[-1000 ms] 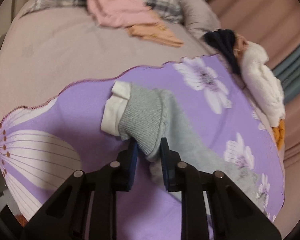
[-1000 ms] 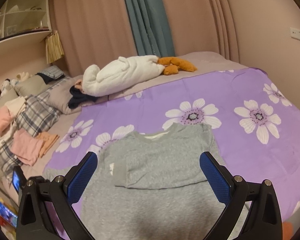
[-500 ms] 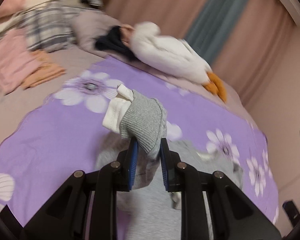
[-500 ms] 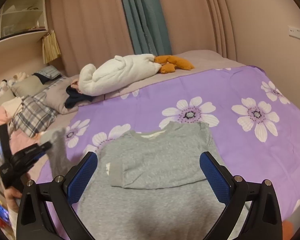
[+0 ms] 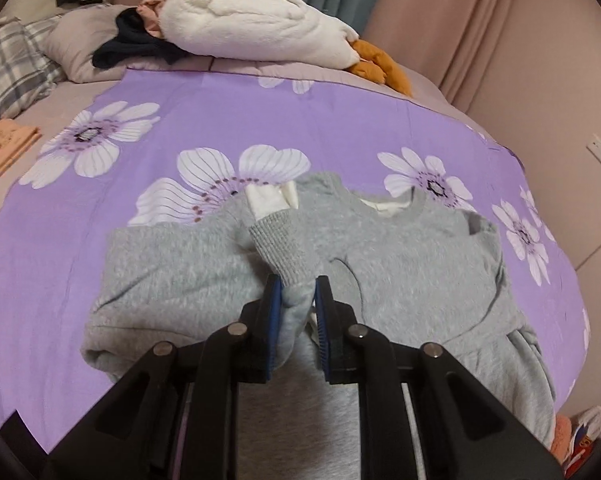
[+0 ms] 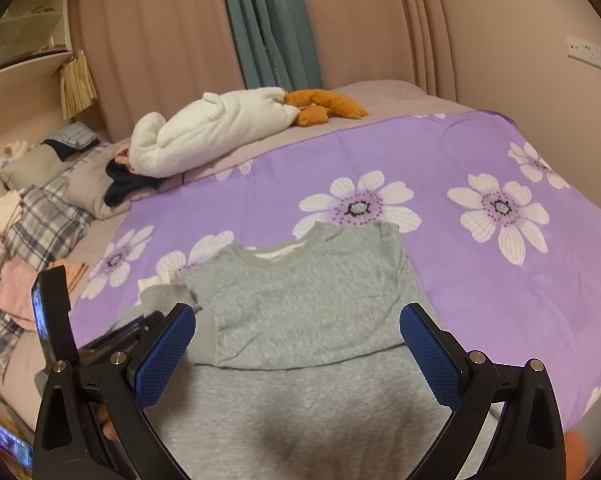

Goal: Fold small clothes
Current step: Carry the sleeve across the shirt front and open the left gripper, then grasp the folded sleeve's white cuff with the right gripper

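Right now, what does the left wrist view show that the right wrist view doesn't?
Only the left wrist view shows the left tongs closing on the ribbed grey sleeve cuff, its white inner cuff poking out over the sweatshirt. Only the right wrist view shows the right tongs open and empty above the grey sweatshirt, and a shelf at far left. Both show the sweatshirt, the purple floral sheet and the white plush toy.

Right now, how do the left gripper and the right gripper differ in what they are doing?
The left gripper has its jaws closing on the grey sleeve of the sweatshirt; the right gripper has its jaws wide apart, with nothing between them. The left gripper lifts the sleeve over the sweatshirt's body; the right gripper hovers above the sweatshirt. Both have black frames and blue pads.
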Demonstrator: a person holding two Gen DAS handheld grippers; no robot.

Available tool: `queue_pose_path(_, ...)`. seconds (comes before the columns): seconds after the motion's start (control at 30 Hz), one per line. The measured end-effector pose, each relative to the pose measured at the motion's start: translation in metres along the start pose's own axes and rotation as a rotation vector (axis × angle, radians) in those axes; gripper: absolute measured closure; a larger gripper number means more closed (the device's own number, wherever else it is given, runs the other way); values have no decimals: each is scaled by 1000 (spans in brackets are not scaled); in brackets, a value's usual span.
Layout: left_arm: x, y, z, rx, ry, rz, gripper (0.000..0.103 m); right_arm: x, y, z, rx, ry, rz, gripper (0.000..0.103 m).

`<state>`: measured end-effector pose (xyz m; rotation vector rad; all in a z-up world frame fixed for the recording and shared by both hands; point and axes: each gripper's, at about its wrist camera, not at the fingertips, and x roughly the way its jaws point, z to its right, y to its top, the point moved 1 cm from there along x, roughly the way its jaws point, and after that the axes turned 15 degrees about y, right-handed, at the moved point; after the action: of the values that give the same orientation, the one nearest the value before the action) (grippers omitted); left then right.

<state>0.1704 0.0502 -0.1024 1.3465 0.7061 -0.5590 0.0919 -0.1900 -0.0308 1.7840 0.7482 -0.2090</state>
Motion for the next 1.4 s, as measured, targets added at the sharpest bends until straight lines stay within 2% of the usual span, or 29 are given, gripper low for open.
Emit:
queue_pose_path(0.1,5,-4,1,-2,-54,-34,86,6,-1,-2,-6,-4,-16,2)
queue_pose_path(0.2,6,-7,6,10,-71,-38,84,9,-2,-4,-13,-7,-25,2)
queue_pose_path(0.27,7,-6,6,-5,-111,-60,75,10,-2,-5,-13,-1,-27,2)
queue_pose_path(0.33,3,-5,5,-26,-138,-59,58,12,-2,-5,-14,4,-31,2)
queue_pose_path(0.4,-5,-2,4,-42,-160,-44,51,14,-2,-5,-12,-1,-39,2)
queue_pose_path(0.47,-13,1,1,-50,-193,-35,33,16,-2,-6,-10,-4,-45,2)
queue_pose_path(0.5,-19,4,-2,-62,-210,-32,18,17,-2,-6,-9,-3,-47,2)
queue_pose_path(0.53,-23,6,-5,-79,-224,-21,15,17,-2,-6,-9,-2,-47,2)
queue_pose_path(0.6,-37,12,-14,-113,-256,13,15,18,-2,-8,-11,1,-49,2)
queue_pose_path(0.67,-46,17,-22,-134,-259,29,14,20,-2,-11,-16,4,-51,2)
queue_pose_path(0.77,-57,22,-38,-164,-209,59,11,24,-2,-15,-23,10,-58,2)
queue_pose_path(0.83,-62,24,-49,-175,-143,76,11,26,-2,-19,-28,19,-65,2)
queue_pose_path(0.9,-61,24,-61,-197,-89,70,11,29,-2,-22,-31,31,-71,2)
queue_pose_path(1.0,-58,24,-80,-260,-67,56,11,34,-3,-26,-27,48,-79,2)
queue_pose_path(1.2,-56,25,-107,-298,9,53,11,49,-1,-37,-24,102,-108,2)
queue_pose_path(1.4,-49,22,-131,-352,39,21,12,64,1,-50,-36,128,-131,2)
